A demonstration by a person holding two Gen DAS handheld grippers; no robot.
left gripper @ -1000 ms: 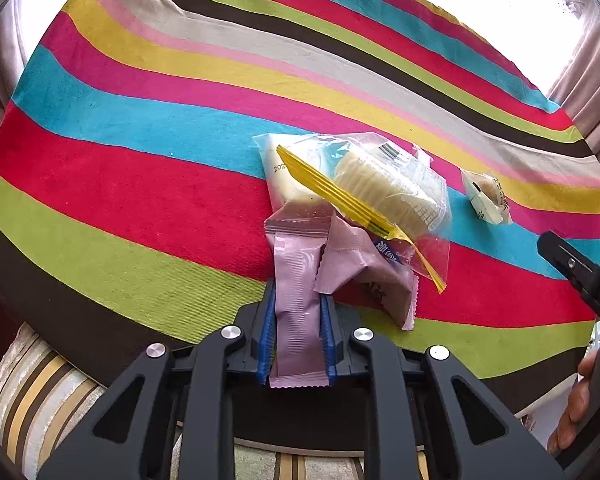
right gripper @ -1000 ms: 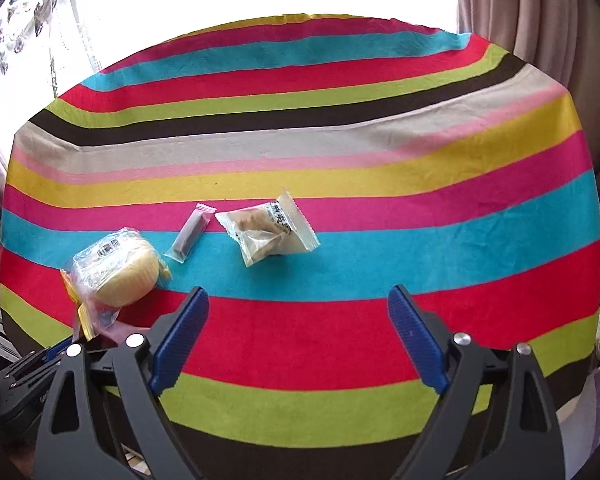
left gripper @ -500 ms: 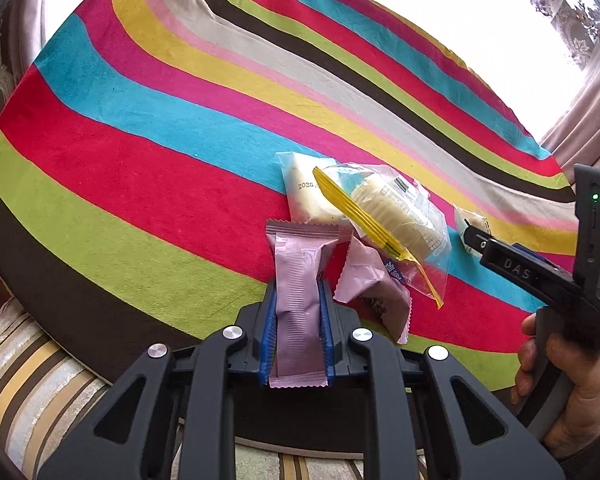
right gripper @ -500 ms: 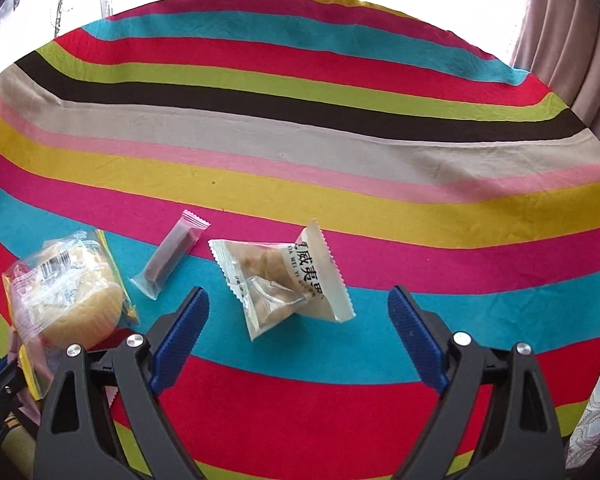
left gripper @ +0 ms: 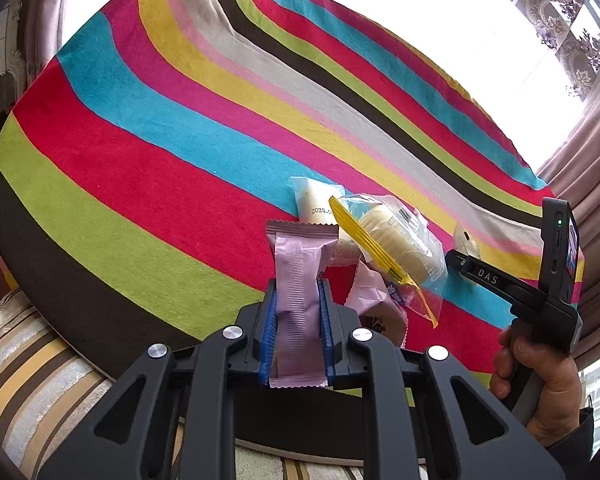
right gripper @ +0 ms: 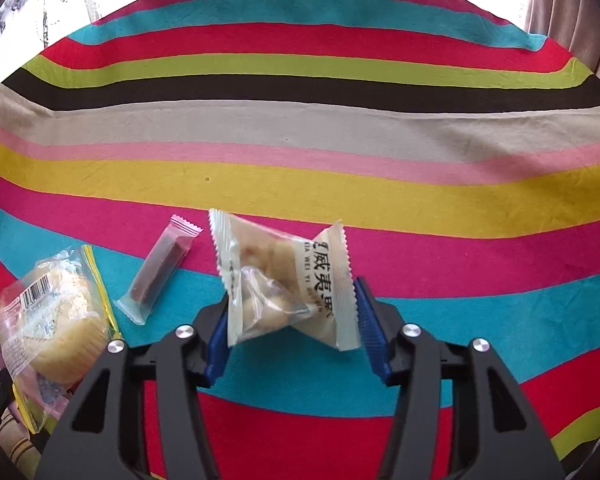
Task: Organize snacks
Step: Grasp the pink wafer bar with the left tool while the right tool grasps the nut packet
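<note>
Left wrist view. Your left gripper (left gripper: pixel 298 332) has its jaws closed narrow on a pink wrapper (left gripper: pixel 298 292), which runs lengthwise between the blue pads (left gripper: pixel 269 328) and sticks out ahead toward the pile. It sits low over the near edge of the table (left gripper: pixel 140 184), which wears a striped cloth. Just ahead lies a heap of snacks: a clear bag with a round pale cake (left gripper: pixel 396 240) and a yellow edge strip on top, a white packet with a printed date (left gripper: pixel 316 200) beneath it on the far side, and a second pink packet (left gripper: pixel 376 308) under its near side. The held wrapper's far end touches this heap. To the right, your right hand (left gripper: pixel 540 384) grips the handle of the other tool, its body pointing toward a small pale packet (left gripper: pixel 466 242) farther along the cloth. A striped cushion (left gripper: pixel 32 380) shows below the table edge.

Right wrist view. Your right gripper (right gripper: pixel 294 328) has its jaws set at middling width around a white-and-clear packet of pale lumps (right gripper: pixel 284 280); both blue pads (right gripper: pixel 370 332) touch the packet's sides, and the packet is tilted, its lower edge off the blue stripe. Whether it is fully clamped, you cannot tell. Left of it a slim bar in a clear wrapper with pink ends (right gripper: pixel 160 276) lies flat on the cloth, apart from the packet. Farther left, the bagged round cake (right gripper: pixel 56 328) sits at the table's edge.
</note>
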